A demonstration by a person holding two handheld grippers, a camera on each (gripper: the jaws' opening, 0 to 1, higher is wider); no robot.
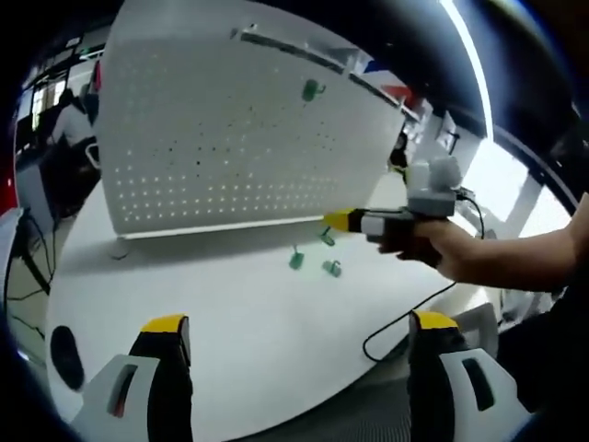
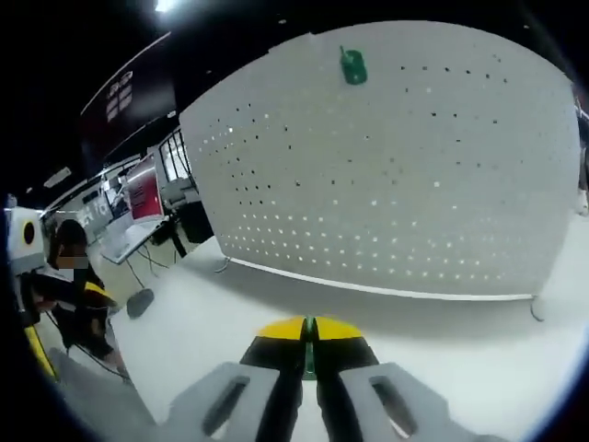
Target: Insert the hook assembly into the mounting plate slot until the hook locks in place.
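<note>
A white pegboard plate [image 1: 230, 138] stands upright on the white table [image 1: 248, 313], with one green hook [image 1: 313, 89] seated high on it. Two more green hooks [image 1: 296, 260] [image 1: 332, 268] lie on the table in front of the board. My left gripper [image 1: 299, 327] is open wide and empty, well back from them. The right gripper [image 1: 335, 220], held by a hand, reaches in from the right, and a green hook [image 1: 327, 237] hangs at its tip. In the right gripper view its jaws [image 2: 310, 330] are shut on a thin green piece [image 2: 310, 359], facing the pegboard [image 2: 396, 166] and the mounted hook [image 2: 353, 66].
A black cable [image 1: 396, 327] trails over the table's near right edge. A dark round object [image 1: 66, 354] lies at the left edge. A seated person [image 2: 69, 276] and desks with monitors [image 2: 143, 198] are off to the left of the table.
</note>
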